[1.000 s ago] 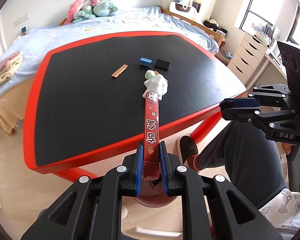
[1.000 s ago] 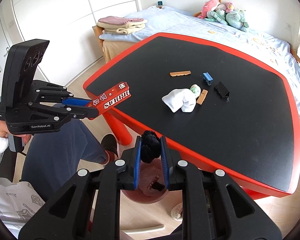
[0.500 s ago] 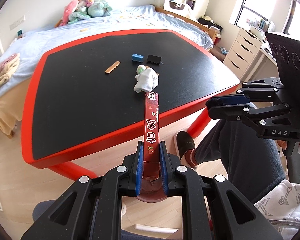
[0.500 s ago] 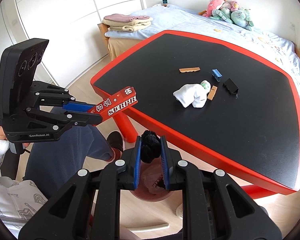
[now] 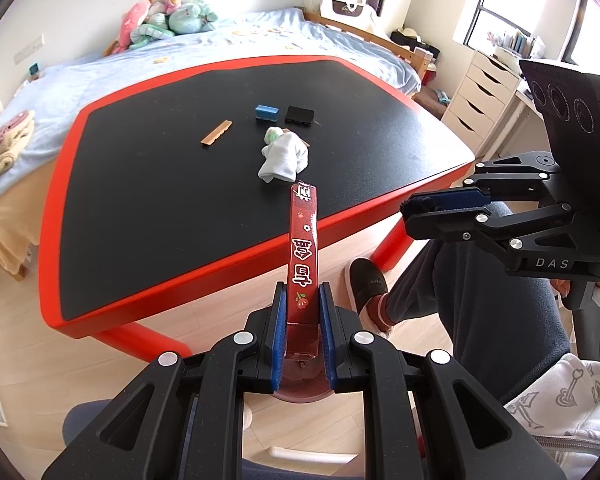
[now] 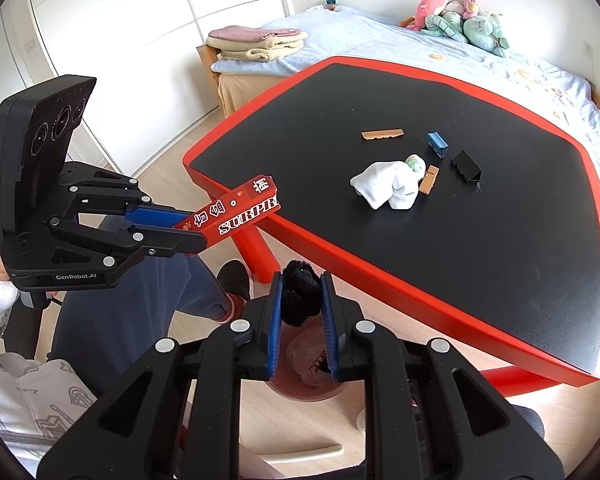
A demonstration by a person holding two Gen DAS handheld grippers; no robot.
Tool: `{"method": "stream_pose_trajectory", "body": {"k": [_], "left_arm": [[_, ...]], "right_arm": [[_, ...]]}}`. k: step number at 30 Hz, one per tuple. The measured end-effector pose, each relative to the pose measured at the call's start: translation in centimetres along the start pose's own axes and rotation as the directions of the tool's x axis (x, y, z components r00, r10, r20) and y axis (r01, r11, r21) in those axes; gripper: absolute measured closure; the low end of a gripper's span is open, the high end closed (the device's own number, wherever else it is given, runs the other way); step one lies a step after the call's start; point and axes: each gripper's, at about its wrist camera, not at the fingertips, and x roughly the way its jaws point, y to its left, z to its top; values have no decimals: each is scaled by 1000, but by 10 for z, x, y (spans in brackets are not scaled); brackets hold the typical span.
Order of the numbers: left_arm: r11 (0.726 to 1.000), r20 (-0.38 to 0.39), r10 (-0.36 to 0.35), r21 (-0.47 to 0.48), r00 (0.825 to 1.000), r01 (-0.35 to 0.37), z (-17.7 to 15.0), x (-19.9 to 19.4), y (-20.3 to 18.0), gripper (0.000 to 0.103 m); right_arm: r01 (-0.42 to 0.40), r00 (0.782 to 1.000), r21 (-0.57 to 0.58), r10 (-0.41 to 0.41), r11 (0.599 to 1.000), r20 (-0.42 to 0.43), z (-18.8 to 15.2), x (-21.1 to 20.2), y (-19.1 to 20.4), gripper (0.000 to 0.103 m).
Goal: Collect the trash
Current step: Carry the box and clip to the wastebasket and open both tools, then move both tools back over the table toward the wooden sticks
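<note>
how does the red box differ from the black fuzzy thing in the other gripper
The red box is long, stiff and glossy with printed lettering; the black fuzzy thing is a short, soft, plain clump. The box juts far past the left hand-held gripper; the clump barely clears the right hand-held gripper. Both are clamped off the table, above a reddish bin.
</note>
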Motion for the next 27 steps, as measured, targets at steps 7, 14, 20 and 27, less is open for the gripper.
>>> {"method": "stream_pose_trajectory", "body": {"k": [7, 14, 20, 27], "left_arm": [[1000, -6, 3, 9, 1000, -3, -1, 0, -3, 87], [1000, -4, 8, 9, 1000, -8, -1, 0, -2, 43], [998, 27, 57, -38, 998, -56, -2, -3, 8, 11], [995, 30, 65, -71, 997, -63, -2, -4, 14, 8]], "right_arm": [[-12, 1000, -4, 12, 1000, -4, -2, 2, 2, 85], [-6, 1000, -5, 6, 1000, -3, -3, 4, 2, 37], [31, 999, 17, -31, 999, -15, -5, 7, -4, 13], [48, 998, 27, -48, 998, -34, -7, 9, -8, 8]]}}
